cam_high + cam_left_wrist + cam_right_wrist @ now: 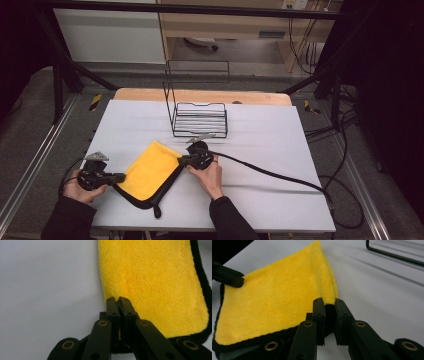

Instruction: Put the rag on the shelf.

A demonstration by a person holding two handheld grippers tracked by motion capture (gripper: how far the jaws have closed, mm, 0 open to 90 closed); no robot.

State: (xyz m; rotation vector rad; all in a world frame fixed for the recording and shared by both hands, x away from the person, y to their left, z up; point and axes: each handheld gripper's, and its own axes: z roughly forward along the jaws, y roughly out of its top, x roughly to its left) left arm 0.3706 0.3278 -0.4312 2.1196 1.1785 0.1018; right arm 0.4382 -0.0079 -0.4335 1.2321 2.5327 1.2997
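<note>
Pinching the yellow cloth [150, 172]: left hand-held gripper [118, 302] clamped on one edge, right hand-held gripper [329, 305] gripping a corner

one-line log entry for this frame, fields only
left gripper: shut on yellow cloth edge | right gripper: shut on yellow cloth opposite edge | cloth: folded, flat on table | wire rack: beyond cloth, untouched

A white table [260, 200] carries a yellow cloth [150, 172] and a wire rack [200, 120].

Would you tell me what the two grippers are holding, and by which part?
Both hold the yellow cloth: the left gripper is shut on one edge, the right gripper grips the opposite edge.
</note>
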